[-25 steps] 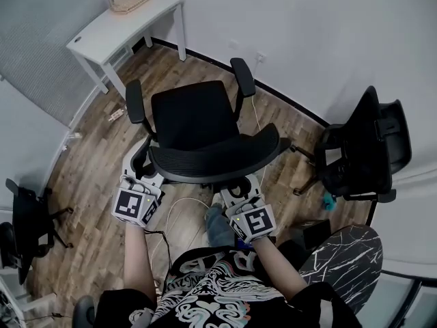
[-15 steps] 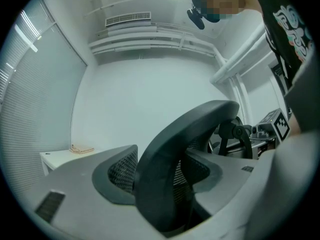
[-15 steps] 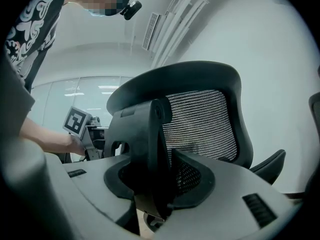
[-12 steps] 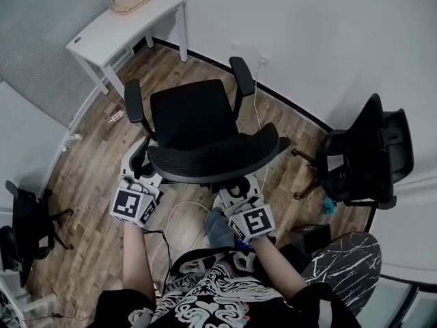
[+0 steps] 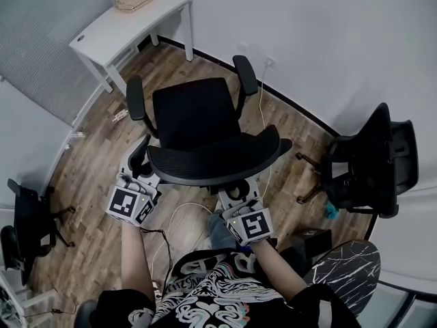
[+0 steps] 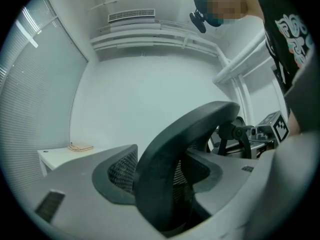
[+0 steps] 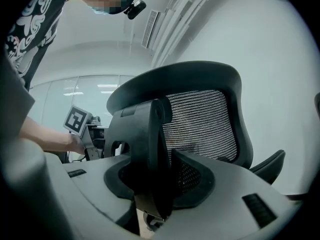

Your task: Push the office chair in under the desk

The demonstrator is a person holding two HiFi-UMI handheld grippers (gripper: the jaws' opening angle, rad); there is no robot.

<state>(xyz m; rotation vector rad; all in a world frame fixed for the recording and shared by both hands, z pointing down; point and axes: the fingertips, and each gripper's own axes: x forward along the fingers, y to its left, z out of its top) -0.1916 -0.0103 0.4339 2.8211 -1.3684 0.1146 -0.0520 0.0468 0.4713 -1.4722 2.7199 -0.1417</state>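
Note:
A black office chair stands mid-floor in the head view, its seat (image 5: 196,113) facing a white desk (image 5: 116,29) at the upper left, still clear of it. My left gripper (image 5: 142,171) is shut on the left edge of the mesh backrest (image 5: 225,157). The right gripper (image 5: 235,191) is shut on the backrest's lower right frame. In the left gripper view the backrest rim (image 6: 172,144) runs between the jaws of the left gripper (image 6: 165,186). In the right gripper view the thick black backrest frame (image 7: 142,144) is clamped in the right gripper (image 7: 155,181).
A second black chair (image 5: 372,159) stands by the wall at right and a third (image 5: 27,217) at the left edge. A white cable (image 5: 181,210) lies on the wood floor near my feet. A tan object (image 5: 136,0) rests on the desk.
The chair has rolled a little towards the desk with both grippers still on its backrest. Neither grip has changed.

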